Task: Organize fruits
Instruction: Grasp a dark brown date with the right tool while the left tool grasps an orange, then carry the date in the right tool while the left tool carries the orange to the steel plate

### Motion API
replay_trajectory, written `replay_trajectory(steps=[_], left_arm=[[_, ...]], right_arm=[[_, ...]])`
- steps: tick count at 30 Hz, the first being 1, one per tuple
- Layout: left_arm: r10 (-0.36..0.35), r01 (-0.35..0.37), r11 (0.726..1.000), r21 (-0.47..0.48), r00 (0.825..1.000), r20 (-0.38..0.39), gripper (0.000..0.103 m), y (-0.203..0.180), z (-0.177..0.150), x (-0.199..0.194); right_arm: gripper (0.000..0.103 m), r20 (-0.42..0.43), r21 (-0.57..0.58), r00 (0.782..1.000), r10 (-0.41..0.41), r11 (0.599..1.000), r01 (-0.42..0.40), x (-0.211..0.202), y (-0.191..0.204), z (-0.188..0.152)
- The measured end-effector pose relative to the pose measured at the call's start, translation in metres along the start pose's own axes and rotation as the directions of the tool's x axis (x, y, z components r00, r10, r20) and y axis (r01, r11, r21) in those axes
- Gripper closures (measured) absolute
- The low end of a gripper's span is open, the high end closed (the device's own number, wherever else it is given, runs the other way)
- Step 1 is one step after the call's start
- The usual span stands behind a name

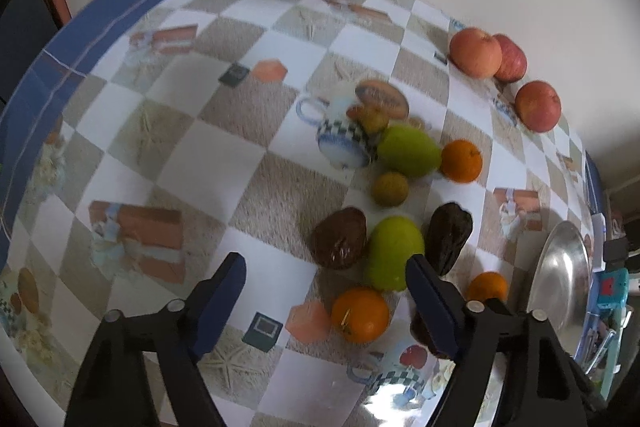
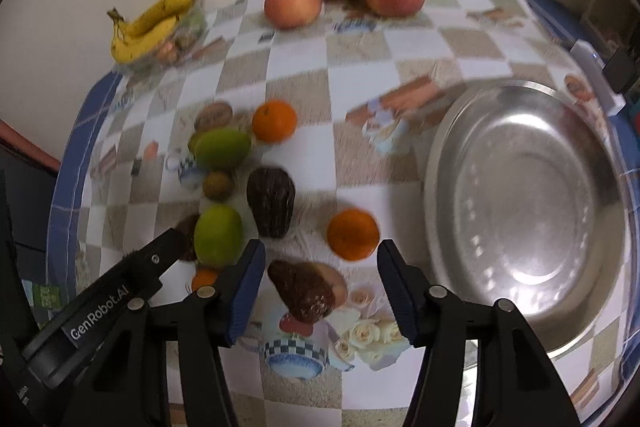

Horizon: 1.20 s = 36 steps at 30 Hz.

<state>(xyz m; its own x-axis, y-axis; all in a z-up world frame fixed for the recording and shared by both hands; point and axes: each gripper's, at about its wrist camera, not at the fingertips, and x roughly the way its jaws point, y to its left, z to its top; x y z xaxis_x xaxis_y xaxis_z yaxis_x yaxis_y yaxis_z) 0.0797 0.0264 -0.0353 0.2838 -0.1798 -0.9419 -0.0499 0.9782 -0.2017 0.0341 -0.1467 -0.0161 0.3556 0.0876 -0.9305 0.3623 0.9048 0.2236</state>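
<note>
My left claw (image 1: 326,283) and right claw (image 2: 320,267) are both open over fruit on the worktop (image 2: 360,75), holding nothing.

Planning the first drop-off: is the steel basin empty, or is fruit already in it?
Empty. The right wrist view shows the steel basin with a bare, shiny bottom; all visible fruit lies on the tablecloth or sits near the wall.

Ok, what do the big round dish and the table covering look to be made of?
The dish looks like metal, probably stainless steel: silvery, glossy, with bright reflections and faint concentric rings in its base. The table covering looks like printed plastic or oilcloth rather than woven cloth: a smooth checked print with a sheen and glare patches; I can't confirm which from here.
</note>
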Motion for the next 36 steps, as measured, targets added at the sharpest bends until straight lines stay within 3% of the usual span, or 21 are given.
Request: replay_trajectory(steps=[5,9,14,21,33,36], left_arm=[[-0.066,0.065,0.998,-0.025,0.997,-0.047,0.023,-0.001,-0.005,0.007],[-0.074,0.073,0.997,-0.015,0.994,-0.085,0.033,-0.007,-0.009,0.017],[-0.106,0.101,0.994,-0.047,0.989,-0.104,0.038,-0.003,-0.011,0.021],[-0.115,0.109,0.993,-0.048,0.986,-0.125,0.04,-0.004,-0.012,0.023],[-0.143,0.133,0.988,-0.079,0.979,-0.144,0.066,0.0,-0.014,0.024],[-0.15,0.138,0.987,-0.085,0.978,-0.143,0.066,0.002,-0.014,0.023]], right_arm=[[0.05,-0.074,-0.002,0.997,0.012,1.0,-0.013,0.018,-0.001,-0.006],[0.051,-0.106,-0.018,0.994,0.015,1.0,-0.017,0.027,0.003,-0.009],[0.063,-0.143,0.0,0.987,0.069,0.998,-0.07,0.036,0.002,-0.015],[0.064,-0.123,0.009,0.991,0.043,0.999,-0.042,0.037,-0.003,-0.014],[0.064,-0.125,0.041,0.99,0.064,0.997,-0.059,0.038,-0.009,-0.013],[0.064,-0.125,0.044,0.99,0.066,0.997,-0.061,0.037,-0.01,-0.014]])
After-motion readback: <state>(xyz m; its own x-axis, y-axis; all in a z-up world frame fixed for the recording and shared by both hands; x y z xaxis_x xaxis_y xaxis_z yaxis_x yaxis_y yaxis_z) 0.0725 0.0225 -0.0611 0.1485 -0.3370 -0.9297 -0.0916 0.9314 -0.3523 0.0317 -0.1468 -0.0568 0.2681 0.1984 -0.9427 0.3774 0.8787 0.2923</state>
